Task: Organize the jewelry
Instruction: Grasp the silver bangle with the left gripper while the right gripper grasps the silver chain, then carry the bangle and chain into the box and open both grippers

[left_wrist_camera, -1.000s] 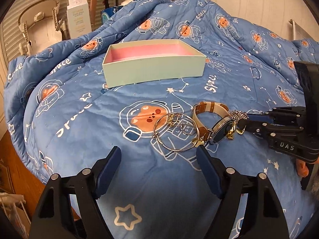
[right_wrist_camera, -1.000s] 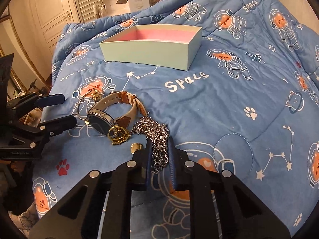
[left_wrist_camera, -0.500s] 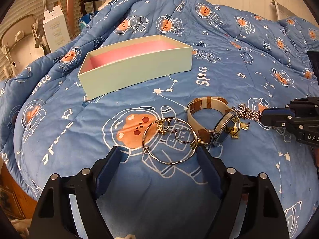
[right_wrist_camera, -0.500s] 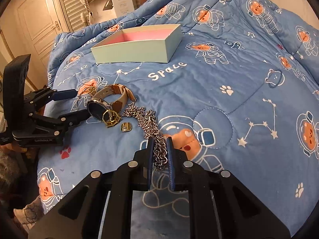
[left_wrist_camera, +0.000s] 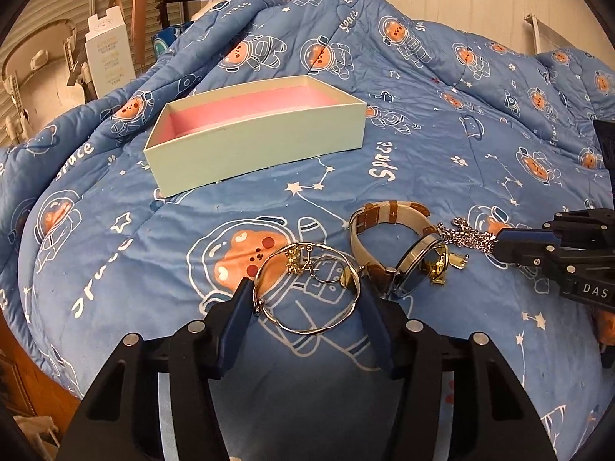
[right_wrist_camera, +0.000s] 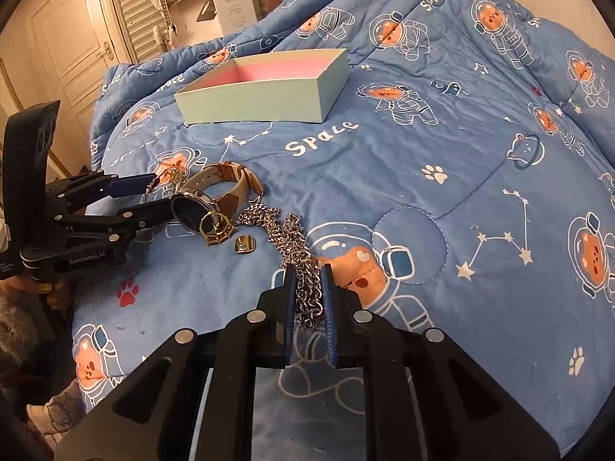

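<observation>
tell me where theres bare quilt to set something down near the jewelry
Free: the strip of quilt between the pink-lined box and the watch, and the wide stretch beyond the silver chain in the right wrist view. Crowded: bangle, watch, gold ring and chain cluster between both grippers.

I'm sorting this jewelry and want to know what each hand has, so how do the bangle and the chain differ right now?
The bangle is one thin rigid hoop with gold charms; the chain is a loose heap of silver links.
The bangle lies flat between the left tongs, which are closing; the chain is pinched in the shut right tongs.
Both rest on the blue quilt, outside the box.
</observation>
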The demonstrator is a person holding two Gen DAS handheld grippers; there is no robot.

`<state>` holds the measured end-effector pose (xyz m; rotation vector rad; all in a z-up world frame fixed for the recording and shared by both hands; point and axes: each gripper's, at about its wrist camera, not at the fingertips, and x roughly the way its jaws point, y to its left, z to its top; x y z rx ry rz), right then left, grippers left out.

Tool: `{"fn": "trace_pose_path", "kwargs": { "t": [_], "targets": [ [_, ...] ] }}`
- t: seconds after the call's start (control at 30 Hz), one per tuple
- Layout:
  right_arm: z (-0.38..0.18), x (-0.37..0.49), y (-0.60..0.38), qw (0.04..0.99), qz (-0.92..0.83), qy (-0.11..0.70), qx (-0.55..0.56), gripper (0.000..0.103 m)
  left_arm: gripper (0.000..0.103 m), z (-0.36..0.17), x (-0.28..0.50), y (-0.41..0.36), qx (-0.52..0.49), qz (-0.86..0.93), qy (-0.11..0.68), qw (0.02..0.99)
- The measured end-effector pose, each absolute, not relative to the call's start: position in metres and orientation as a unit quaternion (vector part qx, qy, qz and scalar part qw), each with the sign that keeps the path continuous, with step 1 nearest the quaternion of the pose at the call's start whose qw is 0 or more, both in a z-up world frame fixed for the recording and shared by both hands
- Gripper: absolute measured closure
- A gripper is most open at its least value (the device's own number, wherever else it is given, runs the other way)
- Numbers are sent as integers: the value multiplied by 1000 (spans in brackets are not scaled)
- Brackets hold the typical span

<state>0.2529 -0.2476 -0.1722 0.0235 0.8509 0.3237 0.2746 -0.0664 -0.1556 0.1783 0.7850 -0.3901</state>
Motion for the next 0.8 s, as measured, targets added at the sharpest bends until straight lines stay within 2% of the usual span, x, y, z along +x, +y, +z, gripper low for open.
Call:
{"fn": "trace_pose_path", "kwargs": {
  "t": [0.33, 0.8],
  "targets": [
    [-154, 245, -245, 903, 165, 397, 12, 90, 49, -134, 265, -49, 33, -182, 366, 912],
    [-80, 240, -233, 915, 205, 348, -17, 90, 49, -79, 252, -43, 29, -180, 341, 922]
  ]
}}
